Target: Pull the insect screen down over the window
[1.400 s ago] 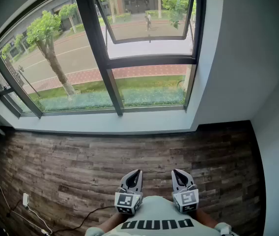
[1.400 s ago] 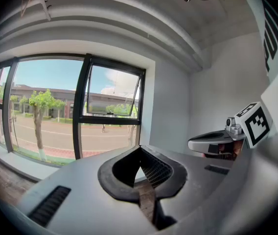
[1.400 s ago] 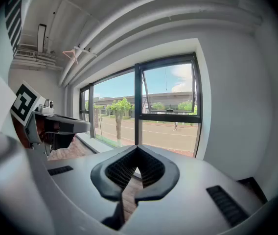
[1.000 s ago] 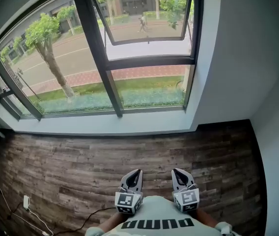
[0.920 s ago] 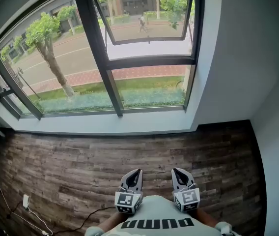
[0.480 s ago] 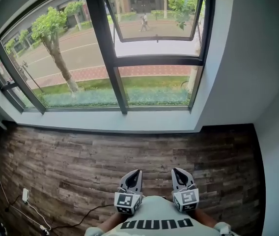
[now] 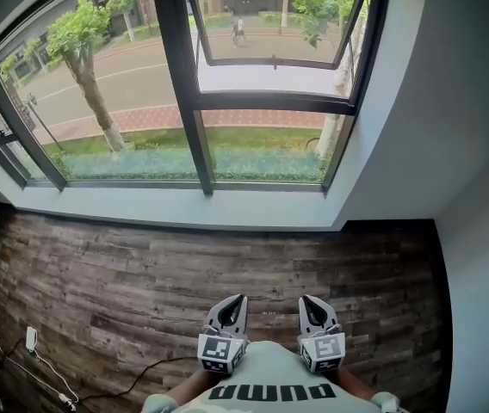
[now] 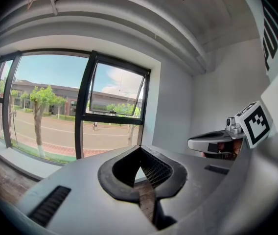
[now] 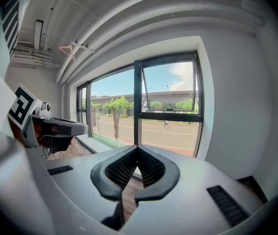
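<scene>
Two grippers, left gripper (image 7: 238, 300) and right gripper (image 7: 305, 299): side by side at my chest, pointing forward and slightly down.
Left jaws: pressed together, nothing between them.
Right jaws: together too, empty.
Floor (image 7: 98, 265): wood planks stretching ahead of me.
Window (image 7: 194, 101): beyond the floor, upper right pane tilted outward.
Insect screen: I cannot make it out.

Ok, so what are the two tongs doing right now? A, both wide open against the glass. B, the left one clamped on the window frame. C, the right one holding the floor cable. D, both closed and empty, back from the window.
D: the left tongs and the right tongs are each shut with nothing between them, and the head view shows bare wooden floor between them and the window.
</scene>
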The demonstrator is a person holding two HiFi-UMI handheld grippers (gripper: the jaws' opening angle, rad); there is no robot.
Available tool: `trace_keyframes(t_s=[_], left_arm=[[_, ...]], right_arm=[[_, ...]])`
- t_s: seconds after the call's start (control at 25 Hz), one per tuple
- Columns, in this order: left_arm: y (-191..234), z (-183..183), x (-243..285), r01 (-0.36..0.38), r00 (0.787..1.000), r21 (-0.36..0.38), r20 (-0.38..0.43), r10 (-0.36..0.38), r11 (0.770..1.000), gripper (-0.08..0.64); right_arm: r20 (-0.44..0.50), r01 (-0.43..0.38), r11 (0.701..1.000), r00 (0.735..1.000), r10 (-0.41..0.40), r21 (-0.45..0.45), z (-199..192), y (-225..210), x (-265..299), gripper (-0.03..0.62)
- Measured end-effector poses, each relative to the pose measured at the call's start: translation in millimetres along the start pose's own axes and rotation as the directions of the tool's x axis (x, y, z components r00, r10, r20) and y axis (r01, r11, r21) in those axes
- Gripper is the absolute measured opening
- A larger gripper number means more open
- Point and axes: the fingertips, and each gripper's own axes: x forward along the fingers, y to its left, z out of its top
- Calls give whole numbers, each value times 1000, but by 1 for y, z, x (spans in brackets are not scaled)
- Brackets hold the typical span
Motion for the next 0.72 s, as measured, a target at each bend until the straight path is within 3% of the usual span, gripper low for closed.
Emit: trace_keyframes(t_s=[0.24, 0.52, 0.72], left_arm=[[47, 8, 18, 21, 1000, 6, 1, -21, 1000, 14], [117, 53, 50, 48, 998, 29, 39, -49, 998, 14], [166, 62, 65, 57, 998, 16, 22, -57, 998, 14]], right_arm=[[-12, 24, 1000, 1000, -24, -1, 15, 14, 44, 5], [25, 60, 998, 998, -60, -14, 56, 28, 110, 5], [-7, 76, 997, 997, -77, -11, 64, 44, 154, 5]])
